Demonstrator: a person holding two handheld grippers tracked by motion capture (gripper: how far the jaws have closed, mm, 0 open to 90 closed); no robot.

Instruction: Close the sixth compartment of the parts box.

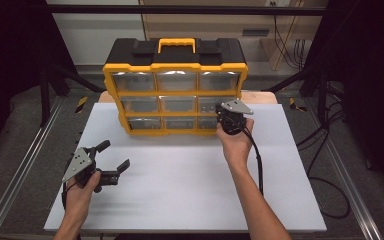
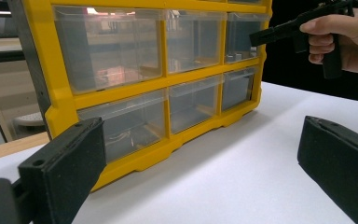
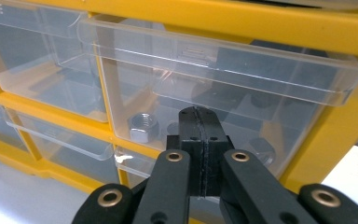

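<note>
A white table [image 1: 180, 190] stands inside a dark frame, with grey floor and cables around it. At its far edge sits a yellow-and-black organizer [image 1: 175, 85] with a yellow handle on top and three rows of clear plastic drawers.

The right gripper [image 1: 228, 114] is held up against the organizer's right side, at the middle row. Its jaws are pressed flat together with nothing between them (the seam between the two black pads is a thin line in the right gripper view), and their tip is at the clear front of the right middle drawer [image 3: 214, 93]; whether it touches the plastic I cannot tell. Inside that drawer lie metal hex nuts [image 3: 143, 127].

The left gripper [image 1: 114, 166] rests low over the table, well apart from the organizer, its jaws spread wide and empty. Its pads are blocky, matte and black.

The drawers are see-through with moulded lips; the frame is glossy yellow plastic.
</note>
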